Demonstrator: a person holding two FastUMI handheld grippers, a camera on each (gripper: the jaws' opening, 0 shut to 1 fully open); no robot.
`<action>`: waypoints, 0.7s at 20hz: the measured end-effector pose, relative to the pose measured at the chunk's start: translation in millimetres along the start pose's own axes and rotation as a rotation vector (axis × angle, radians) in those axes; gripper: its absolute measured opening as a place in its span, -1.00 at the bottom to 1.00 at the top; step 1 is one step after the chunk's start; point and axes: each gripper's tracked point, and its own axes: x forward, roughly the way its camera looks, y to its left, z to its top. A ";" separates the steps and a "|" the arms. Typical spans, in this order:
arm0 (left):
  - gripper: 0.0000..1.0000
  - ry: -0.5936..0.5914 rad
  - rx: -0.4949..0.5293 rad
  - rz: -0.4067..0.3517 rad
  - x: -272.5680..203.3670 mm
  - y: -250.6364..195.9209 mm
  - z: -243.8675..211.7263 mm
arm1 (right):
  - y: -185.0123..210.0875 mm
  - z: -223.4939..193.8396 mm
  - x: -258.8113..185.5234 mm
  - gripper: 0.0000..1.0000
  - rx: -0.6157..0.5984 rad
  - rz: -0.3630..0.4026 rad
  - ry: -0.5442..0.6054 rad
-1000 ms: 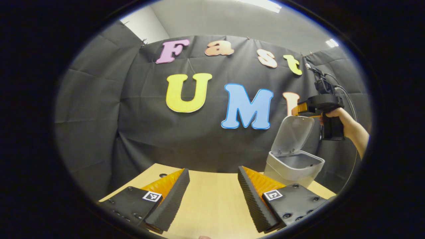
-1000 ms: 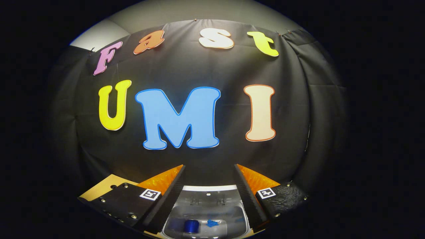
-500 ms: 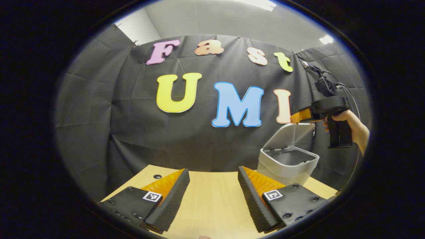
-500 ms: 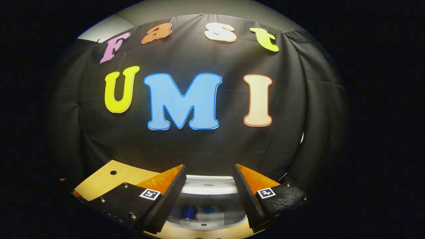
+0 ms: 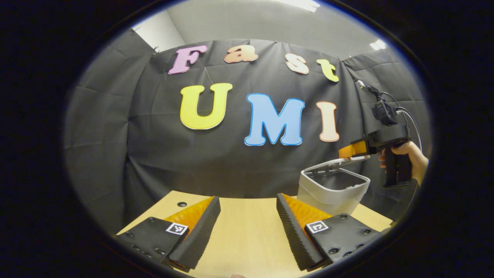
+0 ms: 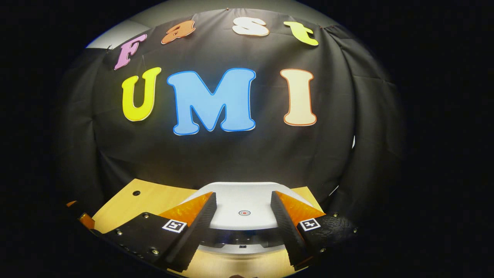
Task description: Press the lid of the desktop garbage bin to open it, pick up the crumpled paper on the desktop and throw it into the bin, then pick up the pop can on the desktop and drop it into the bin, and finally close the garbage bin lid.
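Nearest, the left gripper (image 5: 247, 231) hovers over the light wooden desk (image 5: 247, 247) with its fingers spread apart, gripping nothing. Farther off on the right stands the small grey plastic garbage bin (image 5: 332, 191), its flat grey lid (image 6: 243, 210) almost down. The right gripper (image 6: 243, 227) rests on the lid with fingers spread, and if it slides off the edge, the lid could spring up again.

No readable words or numbers on anything here. The only signs are small square black-and-white markers, one on each finger mount of the left tool (image 5: 247, 227) and the right tool (image 6: 242, 227), and a red-ringed dot on the bin lid (image 6: 244, 212).
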 end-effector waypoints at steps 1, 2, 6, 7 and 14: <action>0.90 0.002 -0.002 0.001 -0.4 0.2 -0.6 | 0.2 -5.3 -0.6 0.81 0.005 0.000 0.008; 0.90 0.004 -0.005 0.001 -0.7 0.1 -1.8 | 0.0 -11.1 -1.0 0.81 0.012 0.001 0.014; 0.90 0.006 -0.004 0.005 0.1 2.4 -1.6 | 0.0 -28.4 -2.0 0.81 0.007 0.001 0.029; 0.90 0.005 -0.002 0.006 0.0 2.2 -1.0 | -1.0 -31.0 -2.9 0.81 0.001 -0.006 0.026; 0.90 0.009 -0.009 -0.009 4.5 -2.8 -2.5 | -0.1 -50.9 -6.3 0.92 -0.011 -0.022 0.024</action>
